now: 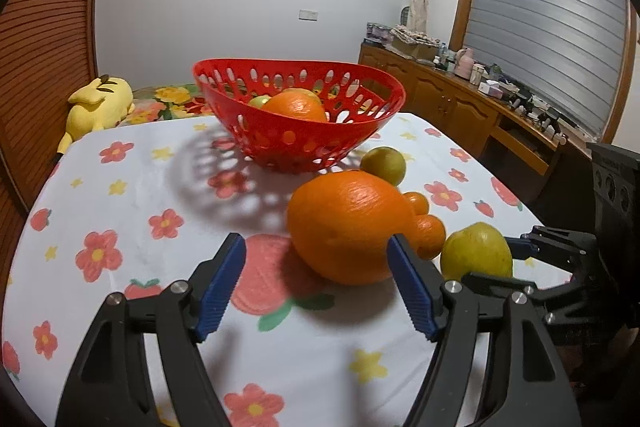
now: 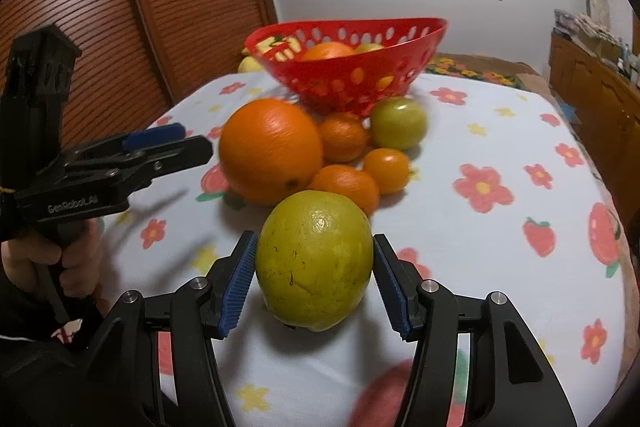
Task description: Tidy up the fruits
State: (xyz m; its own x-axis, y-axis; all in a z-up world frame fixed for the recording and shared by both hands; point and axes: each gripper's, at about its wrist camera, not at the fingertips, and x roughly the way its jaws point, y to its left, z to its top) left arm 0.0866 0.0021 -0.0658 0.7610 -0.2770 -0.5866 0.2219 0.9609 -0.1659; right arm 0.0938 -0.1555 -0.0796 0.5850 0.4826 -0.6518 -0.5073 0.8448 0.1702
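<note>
Right gripper (image 2: pixel 314 283): ribbed blue pads flank the yellow-green citrus (image 2: pixel 314 261); left pad touches the rind, right pad stands a sliver off, so the grip looks not yet firm.
Yellow-green citrus: matte, dimpled, brown-scuffed skin; sits on the tablecloth (image 2: pixel 500 267) nearest this camera, likely the next pick.
Left gripper (image 1: pixel 316 281): jaws about half open, holding nothing; right pad just at the large orange (image 1: pixel 344 227), left pad well clear.
Large orange: glossy, pebbled, rounded; bulky, so it needs a wide spread.
Small oranges (image 2: pixel 344 137): clustered touching behind, with a green fruit (image 2: pixel 398 123).
Red basket (image 2: pixel 348 67): perforated plastic, flared rim, already holding fruit; seemingly the destination, beyond the loose pile.
Tablecloth: soft cloth, flower-and-strawberry print; keeps round fruit from rolling.
</note>
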